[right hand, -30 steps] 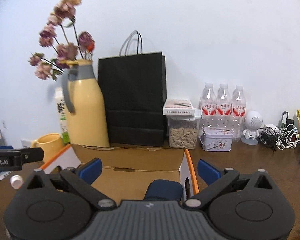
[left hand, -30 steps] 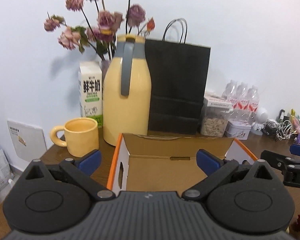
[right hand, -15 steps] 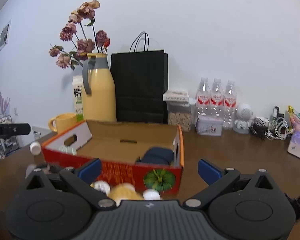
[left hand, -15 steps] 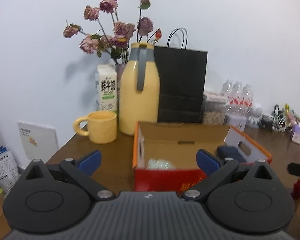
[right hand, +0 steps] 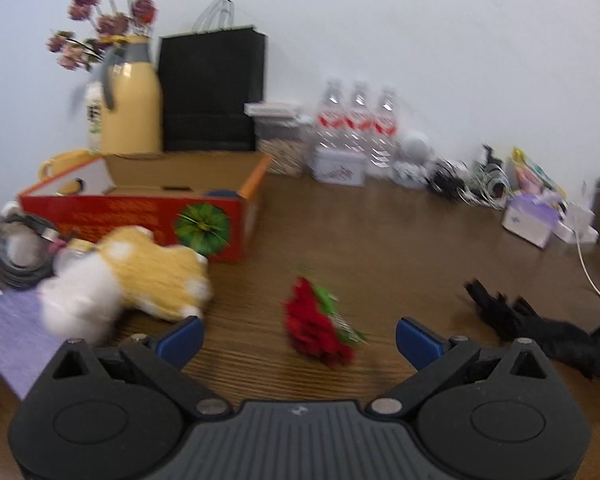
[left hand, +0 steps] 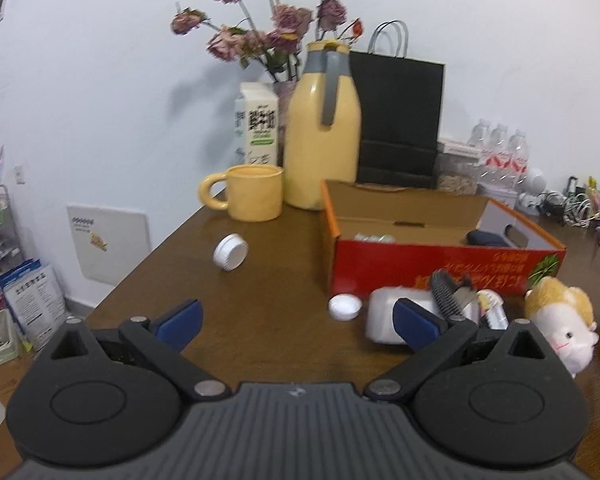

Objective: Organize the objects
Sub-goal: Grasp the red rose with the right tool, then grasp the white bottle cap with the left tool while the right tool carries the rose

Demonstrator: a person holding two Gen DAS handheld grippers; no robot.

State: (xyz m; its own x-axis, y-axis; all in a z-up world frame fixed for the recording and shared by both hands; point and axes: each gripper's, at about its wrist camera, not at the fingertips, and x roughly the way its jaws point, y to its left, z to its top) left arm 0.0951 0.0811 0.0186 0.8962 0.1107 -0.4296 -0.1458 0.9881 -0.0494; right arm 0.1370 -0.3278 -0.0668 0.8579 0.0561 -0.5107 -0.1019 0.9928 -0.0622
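An open red cardboard box [left hand: 440, 264] [right hand: 140, 216] sits mid-table with a dark blue item [left hand: 486, 239] and a pale item [left hand: 372, 237] inside. In front of it lie a yellow-and-white plush toy [left hand: 560, 320] [right hand: 140, 272], a white container [left hand: 388, 316], a black brush [left hand: 446, 292], a white cap [left hand: 344, 307] and a white jar lid [left hand: 231, 252]. A red artificial flower [right hand: 318, 324] lies just ahead of my right gripper [right hand: 298, 336], which is open and empty. My left gripper [left hand: 296, 320] is open and empty above bare table.
At the back stand a yellow mug [left hand: 252, 192], yellow thermos [left hand: 322, 128], milk carton [left hand: 258, 124], black paper bag [left hand: 398, 120], water bottles [right hand: 356, 120] and a tin [right hand: 338, 164]. A black glove [right hand: 540, 332], cables [right hand: 460, 180], tissue box [right hand: 532, 224] lie right; coiled cable [right hand: 16, 248] left.
Both grippers have pulled back from over the box toward the table's front. The box front, plush toy, flower and loose items came into view. Both stayed open.
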